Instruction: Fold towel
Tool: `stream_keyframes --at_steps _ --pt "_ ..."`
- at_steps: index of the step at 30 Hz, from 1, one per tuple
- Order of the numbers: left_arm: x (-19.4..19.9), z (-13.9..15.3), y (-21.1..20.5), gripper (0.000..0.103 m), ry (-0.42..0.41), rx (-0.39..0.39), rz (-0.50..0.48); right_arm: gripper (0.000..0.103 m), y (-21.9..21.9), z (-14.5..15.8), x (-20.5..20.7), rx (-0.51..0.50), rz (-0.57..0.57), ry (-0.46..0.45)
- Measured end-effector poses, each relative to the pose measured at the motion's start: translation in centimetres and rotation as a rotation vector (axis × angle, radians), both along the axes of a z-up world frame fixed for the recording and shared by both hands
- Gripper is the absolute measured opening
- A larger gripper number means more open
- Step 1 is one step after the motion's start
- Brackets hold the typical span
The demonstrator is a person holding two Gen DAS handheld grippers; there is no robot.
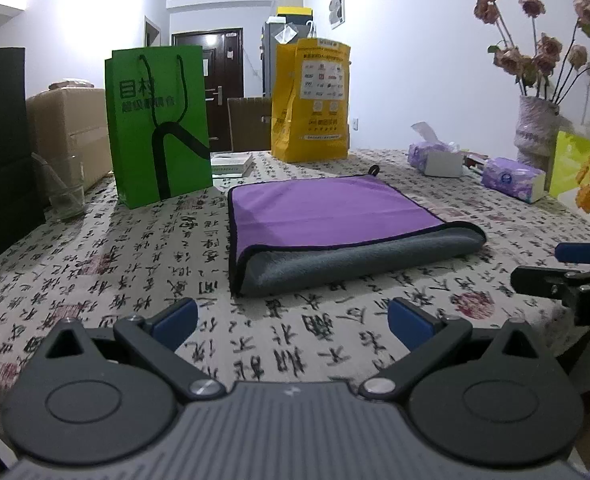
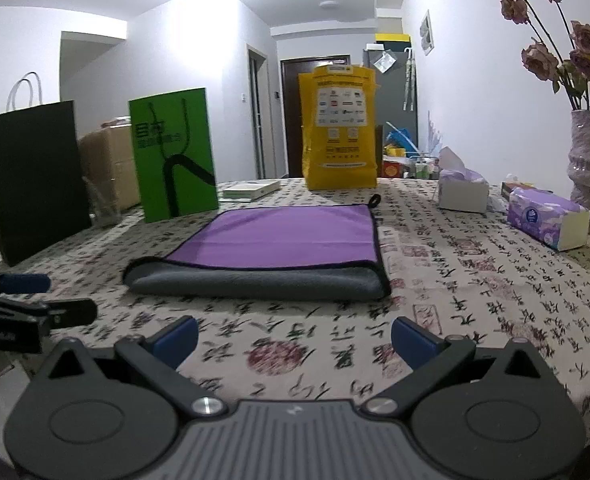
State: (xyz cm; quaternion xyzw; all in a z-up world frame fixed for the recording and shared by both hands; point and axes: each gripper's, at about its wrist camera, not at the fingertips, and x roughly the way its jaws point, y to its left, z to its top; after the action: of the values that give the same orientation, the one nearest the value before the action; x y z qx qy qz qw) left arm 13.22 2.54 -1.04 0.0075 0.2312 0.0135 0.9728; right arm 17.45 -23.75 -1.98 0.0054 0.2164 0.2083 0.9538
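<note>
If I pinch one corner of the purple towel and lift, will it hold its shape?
Probably not. The towel looks soft and plush, folded over with a rounded grey edge, so it would likely droop and unfold. It seems light, and may drag on the tablecloth.

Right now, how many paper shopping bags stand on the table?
3: a black paper bag at far left, a green paper bag beside it, a yellow paper bag at the far edge. Others may be hidden.

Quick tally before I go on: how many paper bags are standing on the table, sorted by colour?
Black bag: 1
Green bag: 1
Yellow bag: 1
Yellow-green bag, cut off at the right edge: 1
Total: 4
</note>
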Motion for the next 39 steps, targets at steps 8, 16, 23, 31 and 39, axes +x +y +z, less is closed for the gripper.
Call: stream_keyframes --at_steps 8,16,23,31,39 --pt "4.9 -0.7 1.1 0.103 0.034 0.009 0.012 0.103 -0.2 -0.4 5.0 -0.020 -0.022 0.019" --pt "8.9 -0.6 1.9 0.096 0.034 0.028 -0.020 0.086 0.0 -0.6 9.9 -0.049 0.019 0.047" --pt "11.9 -1.3 2.9 0.083 0.096 -0.017 -0.032 0.078 0.5 -1.1 13.1 -0.085 0.031 0.055" --pt "13.5 -2.1 3.7 0.044 0.168 -0.114 -0.052 0.031 0.9 -1.8 15.4 -0.113 0.080 0.107" --pt "13.5 -2.0 4.5 0.008 0.169 -0.139 -0.028 0.005 0.9 -1.8 15.4 -0.136 0.087 0.093"
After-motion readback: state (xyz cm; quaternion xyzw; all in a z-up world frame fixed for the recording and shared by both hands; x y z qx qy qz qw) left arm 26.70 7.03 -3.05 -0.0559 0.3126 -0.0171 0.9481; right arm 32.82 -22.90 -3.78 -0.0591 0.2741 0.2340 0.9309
